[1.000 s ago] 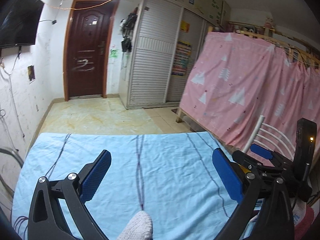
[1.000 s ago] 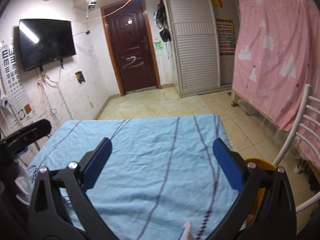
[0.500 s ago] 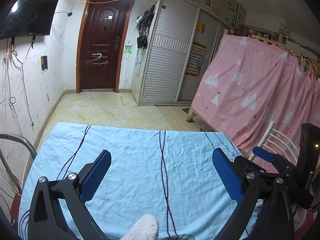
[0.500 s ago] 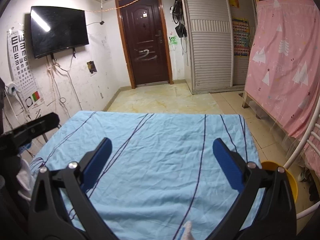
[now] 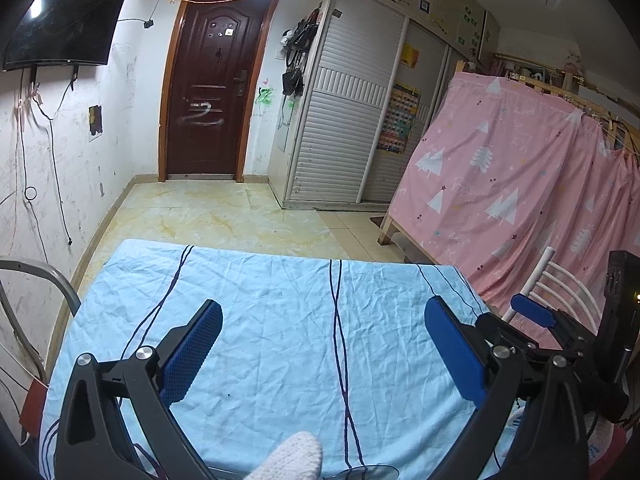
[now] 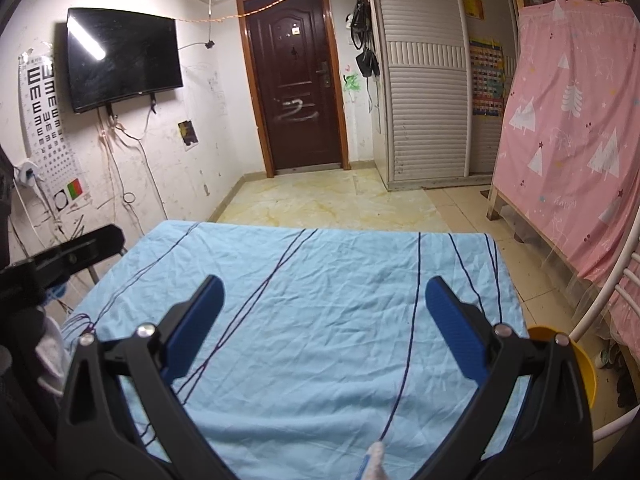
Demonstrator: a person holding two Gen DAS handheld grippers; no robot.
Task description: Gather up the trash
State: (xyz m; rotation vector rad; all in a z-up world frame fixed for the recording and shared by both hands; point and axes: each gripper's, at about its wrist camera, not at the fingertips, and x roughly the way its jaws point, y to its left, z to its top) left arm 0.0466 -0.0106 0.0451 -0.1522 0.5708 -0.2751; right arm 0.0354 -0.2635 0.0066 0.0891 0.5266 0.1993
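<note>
1. Left wrist view: a table covered by a wrinkled light-blue cloth (image 5: 280, 320) with thin dark stripes fills the near half. Beyond it lie pale floor tiles, a dark brown door (image 5: 208, 92) on the far wall, and a black television (image 5: 64, 20) at upper left.
2. On the right stand a white slatted wardrobe (image 5: 344, 120) and a pink curtain (image 5: 520, 184) printed with trees.
3. The left gripper (image 5: 322, 356) hangs above the cloth with its blue-padded fingers (image 5: 192, 352) spread wide, holding and touching nothing.
4. At the near edge, a white knitted object (image 5: 292, 456) pokes into view beside a partly seen clear round rim; what they are cannot be told.
5. Right wrist view: the right gripper (image 6: 322, 334) is likewise spread wide and empty over the cloth.
6. A yellow bin (image 6: 580, 364) sits on the floor just past the table's near right corner, beside a white chair (image 6: 608, 288).
7. No trash can be clearly made out on the cloth.
</note>
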